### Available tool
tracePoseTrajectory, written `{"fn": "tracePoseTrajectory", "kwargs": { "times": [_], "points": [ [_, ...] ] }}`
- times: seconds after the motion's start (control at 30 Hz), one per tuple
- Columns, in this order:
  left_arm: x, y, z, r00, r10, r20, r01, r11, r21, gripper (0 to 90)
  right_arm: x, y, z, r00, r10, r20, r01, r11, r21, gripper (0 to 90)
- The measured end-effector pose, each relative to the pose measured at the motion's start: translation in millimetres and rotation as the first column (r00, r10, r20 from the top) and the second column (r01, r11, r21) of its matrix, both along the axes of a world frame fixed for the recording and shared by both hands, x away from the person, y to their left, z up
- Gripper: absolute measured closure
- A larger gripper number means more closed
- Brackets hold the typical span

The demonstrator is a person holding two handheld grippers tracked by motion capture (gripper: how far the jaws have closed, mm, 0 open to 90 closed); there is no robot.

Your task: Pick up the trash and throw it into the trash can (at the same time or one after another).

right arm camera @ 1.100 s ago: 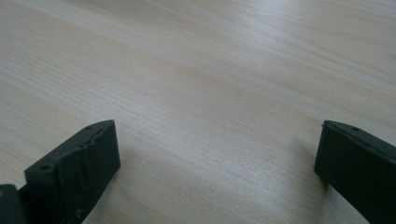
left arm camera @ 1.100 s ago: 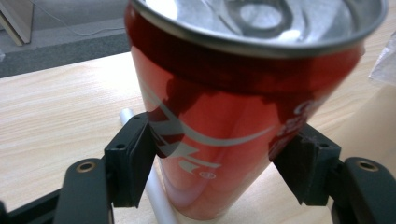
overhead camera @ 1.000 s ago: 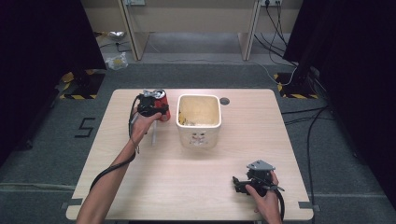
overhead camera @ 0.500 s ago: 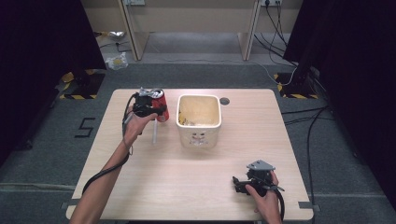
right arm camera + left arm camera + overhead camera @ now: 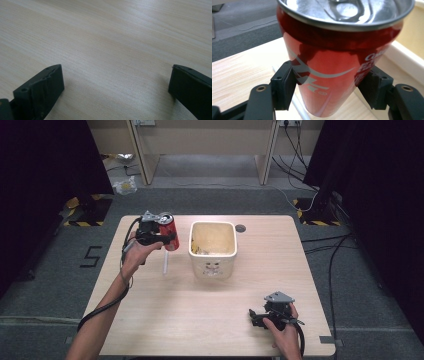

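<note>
The left gripper (image 5: 167, 238) is clamping a red soda can (image 5: 168, 231) between its two black jaws, and the left gripper view is showing the pads (image 5: 288, 87) pressing on either side of the can's (image 5: 332, 72) lower body, with its silver top upright and slightly tipped. Compared with a second ago, the can is sitting higher and a little closer to the cream bin (image 5: 212, 267) that is standing near the middle of the tabletop toward its far edge; the hand has been lifting it off the wood near the far-left part of the tabletop. A white straw (image 5: 164, 264) is lying on the tabletop just below the raised can, untouched and in the same place as before. The right gripper (image 5: 256, 316) is resting near the near-right corner of the tabletop (image 5: 150, 320), unchanged from the earlier pictures, its jaws standing wide apart over bare wood with nothing between them. Judging from the lift and the drift toward the bin, the can is probably on its way into it; the carry looks begun, and the release over the bin's opening is not yet done.
</note>
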State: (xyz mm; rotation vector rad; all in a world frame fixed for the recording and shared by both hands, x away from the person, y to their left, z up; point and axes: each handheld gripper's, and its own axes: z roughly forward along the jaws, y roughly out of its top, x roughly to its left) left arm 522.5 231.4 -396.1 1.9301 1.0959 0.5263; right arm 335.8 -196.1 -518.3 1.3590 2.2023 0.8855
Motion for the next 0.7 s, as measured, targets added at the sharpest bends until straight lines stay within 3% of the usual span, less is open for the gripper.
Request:
{"fn": "tracePoseTrajectory", "kwargs": {
  "times": [0.7],
  "points": [
    [-23.2, 0.8, 41.3, 0.9967, -0.072, 0.039, 0.071, 0.9974, 0.006, 34.2, -0.1, 0.1, 0.1, 1.0, -0.001, -0.002, 0.001, 1.0, 0.002, 0.2]
  ]
}}
